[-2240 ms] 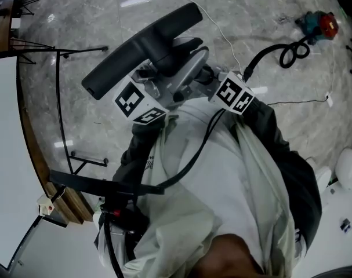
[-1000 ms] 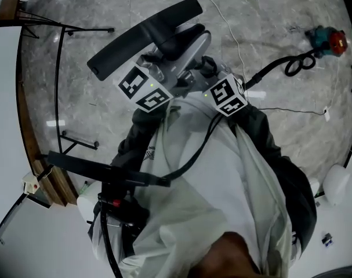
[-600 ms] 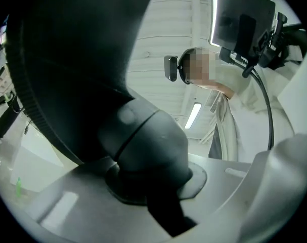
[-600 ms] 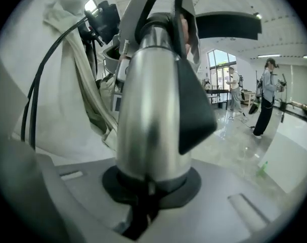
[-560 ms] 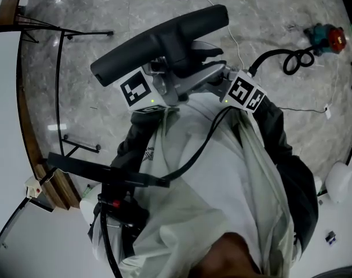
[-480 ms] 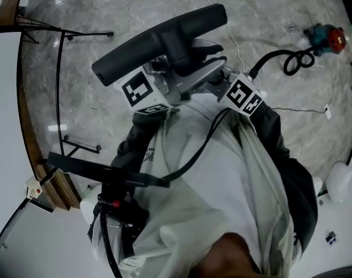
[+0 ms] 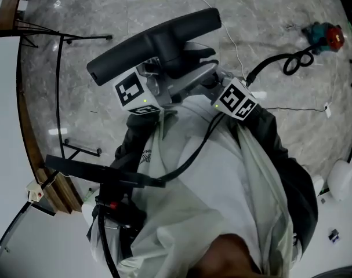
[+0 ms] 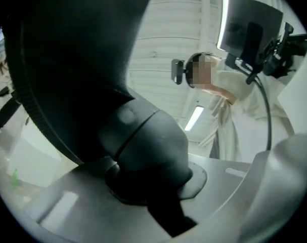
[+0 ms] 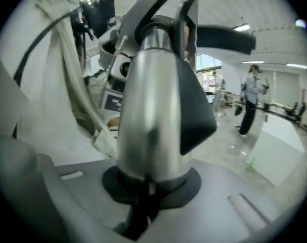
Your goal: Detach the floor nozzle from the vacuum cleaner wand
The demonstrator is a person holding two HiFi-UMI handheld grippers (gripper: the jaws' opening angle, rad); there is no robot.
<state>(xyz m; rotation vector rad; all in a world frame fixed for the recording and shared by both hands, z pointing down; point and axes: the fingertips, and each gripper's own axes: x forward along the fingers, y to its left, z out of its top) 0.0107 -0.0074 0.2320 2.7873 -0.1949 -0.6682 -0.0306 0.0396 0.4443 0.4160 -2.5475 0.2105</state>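
In the head view the joint between nozzle [image 7: 152, 45] and wand [image 7: 190, 81] is covered by the two grippers and their marker cubes, so I cannot tell if the two parts are seated together or already loose; only a short silver piece of the wand shows there, and its other end is hidden under the pale coat [image 7: 222, 178]; in the left gripper view the nozzle is so close that it fills the upper left as one dark mass, and its ends are cut off.

The left gripper [image 8: 148, 184] has its jaws closed a good way, clamped on the round dark neck [image 8: 143, 151] of the nozzle, which sits on the black pad between them; the right gripper [image 9: 150, 189] has its jaws narrow as well, clamped on the silver tube of the wand, low on the tube, just under its dark clip.

The nozzle is held up in the air before the person's chest, above the marble floor [image 7: 106, 126]; its long axis runs in the head view from lower left to upper right, across the line of the wand; in the right gripper view the wand stands straight away from the jaws, and the nozzle lies crosswise at its far end.

A black hose [image 7: 280, 54] lies on the floor, well apart at the right.
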